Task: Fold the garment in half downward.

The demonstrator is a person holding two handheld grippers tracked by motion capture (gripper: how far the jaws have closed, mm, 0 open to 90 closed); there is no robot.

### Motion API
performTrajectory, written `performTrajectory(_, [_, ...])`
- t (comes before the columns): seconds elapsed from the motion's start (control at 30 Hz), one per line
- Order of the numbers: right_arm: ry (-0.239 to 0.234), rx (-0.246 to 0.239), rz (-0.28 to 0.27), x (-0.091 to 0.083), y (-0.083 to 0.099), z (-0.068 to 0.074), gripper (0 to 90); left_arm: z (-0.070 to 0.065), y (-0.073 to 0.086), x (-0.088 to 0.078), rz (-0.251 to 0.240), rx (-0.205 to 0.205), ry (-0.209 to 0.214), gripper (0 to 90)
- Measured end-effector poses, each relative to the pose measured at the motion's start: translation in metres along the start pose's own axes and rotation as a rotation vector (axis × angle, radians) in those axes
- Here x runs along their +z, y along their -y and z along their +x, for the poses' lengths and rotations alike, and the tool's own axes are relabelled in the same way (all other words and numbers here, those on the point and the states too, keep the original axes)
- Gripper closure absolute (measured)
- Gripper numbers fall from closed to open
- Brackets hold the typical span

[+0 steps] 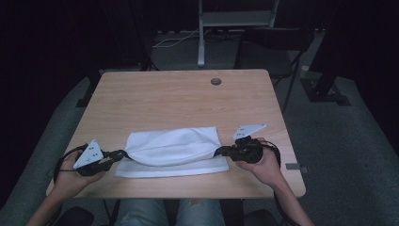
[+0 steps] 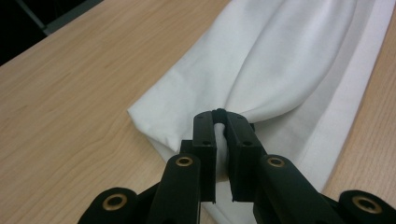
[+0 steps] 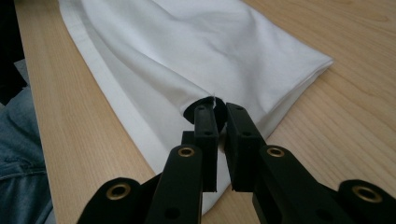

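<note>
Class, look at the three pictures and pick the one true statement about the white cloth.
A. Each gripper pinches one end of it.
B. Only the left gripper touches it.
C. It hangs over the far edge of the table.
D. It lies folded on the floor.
A: the left gripper and the right gripper are each shut on an end of the white cloth, which lies on the table.

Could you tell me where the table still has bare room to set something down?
The far half of the table, between the white cloth and the round grommet, is bare. The near edge is crowded: the left hand-held gripper and right hand-held gripper clamp the cloth's ends.
</note>
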State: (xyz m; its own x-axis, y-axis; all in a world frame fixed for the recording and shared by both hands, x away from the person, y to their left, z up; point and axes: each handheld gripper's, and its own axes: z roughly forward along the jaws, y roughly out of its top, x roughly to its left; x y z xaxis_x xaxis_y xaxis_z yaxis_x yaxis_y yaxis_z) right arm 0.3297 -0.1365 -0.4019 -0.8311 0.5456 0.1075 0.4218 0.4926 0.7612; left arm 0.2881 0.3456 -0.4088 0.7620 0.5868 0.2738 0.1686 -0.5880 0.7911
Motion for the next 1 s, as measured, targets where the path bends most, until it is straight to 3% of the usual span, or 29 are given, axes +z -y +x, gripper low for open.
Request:
performTrajectory(0.6, [-0.013, -0.007, 0.060, 0.013, 0.014, 0.002, 84.0, -0.007, 0.017, 0.010, 0.069, -0.008, 0.029, 83.7])
performTrajectory(1.0, [-0.014, -0.004, 0.087, 0.018, 0.019, 0.003, 83.6, -0.009, 0.020, 0.011, 0.083, -0.012, 0.042, 83.4])
